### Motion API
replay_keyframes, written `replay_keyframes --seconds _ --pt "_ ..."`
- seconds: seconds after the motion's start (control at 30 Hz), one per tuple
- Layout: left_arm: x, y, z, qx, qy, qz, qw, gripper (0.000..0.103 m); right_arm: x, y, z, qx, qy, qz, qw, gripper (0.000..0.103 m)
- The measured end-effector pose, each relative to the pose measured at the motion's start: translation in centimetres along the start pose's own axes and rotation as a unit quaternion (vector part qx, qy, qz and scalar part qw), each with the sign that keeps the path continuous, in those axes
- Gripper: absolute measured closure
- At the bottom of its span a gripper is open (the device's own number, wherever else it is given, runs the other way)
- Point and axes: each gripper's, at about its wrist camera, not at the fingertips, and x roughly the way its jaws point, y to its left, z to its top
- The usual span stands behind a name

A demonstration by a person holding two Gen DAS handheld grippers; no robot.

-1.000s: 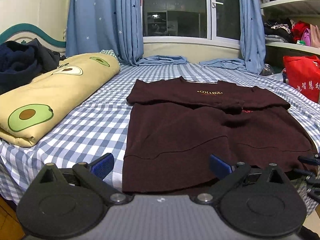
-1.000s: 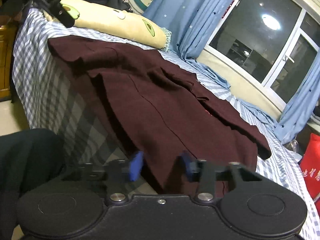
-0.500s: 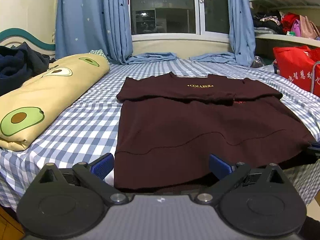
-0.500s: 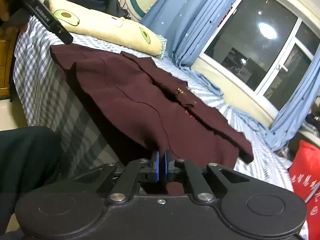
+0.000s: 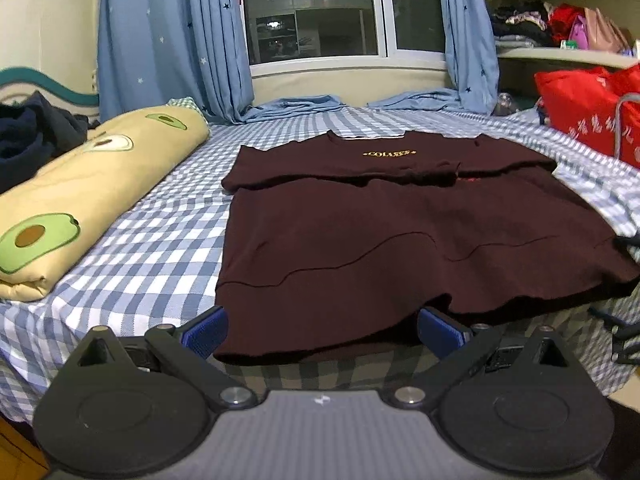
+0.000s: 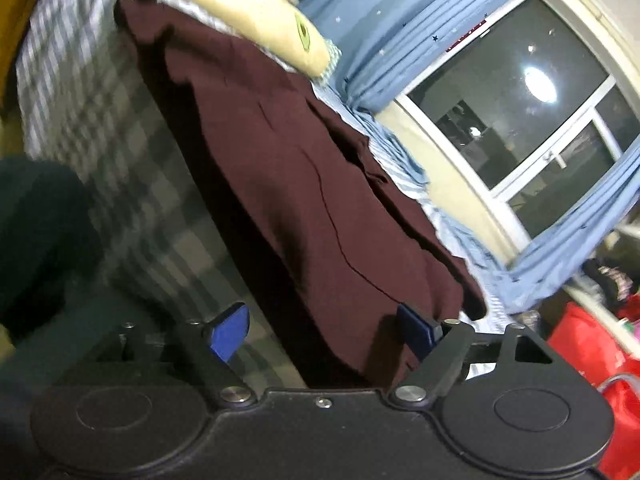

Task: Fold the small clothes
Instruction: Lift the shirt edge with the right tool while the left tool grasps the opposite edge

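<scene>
A dark maroon T-shirt (image 5: 400, 232) with gold lettering lies flat on the blue checked bed (image 5: 160, 248), sleeves folded in, its hem hanging a little over the near edge. My left gripper (image 5: 322, 330) is open, its blue pads on either side of the hem's left part. In the right wrist view the same shirt (image 6: 288, 184) drapes over the bed edge. My right gripper (image 6: 324, 332) is open, its pads on either side of the hem's right corner. This view is tilted and blurred.
A rolled yellow avocado-print quilt (image 5: 80, 200) lies along the left of the bed, with dark clothes (image 5: 32, 136) behind it. A red bag (image 5: 588, 108) stands at the right. Blue curtains (image 5: 168, 40) and a window are at the far end.
My right gripper, shut on the hem half a second ago, has opened and tilted. My left gripper stayed open and drew in closer to the hem.
</scene>
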Motion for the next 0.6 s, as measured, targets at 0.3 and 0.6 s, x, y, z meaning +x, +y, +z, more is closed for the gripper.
replay_keyframes --seconds 0.3,0.6 --pt "0.6 -2.7 -1.3 0.106 -0.025 0.050 0.9927 0.001 0.1 -0.2 -1.0 -0.027 -0.009 -0.057 0.998 0.049" --pt "2.8 -6.4 -3.1 0.217 -0.024 0.064 0.9737 0.001 -2.7 -5.3 2.5 0.079 -0.066 -0.063 0.993 0.092"
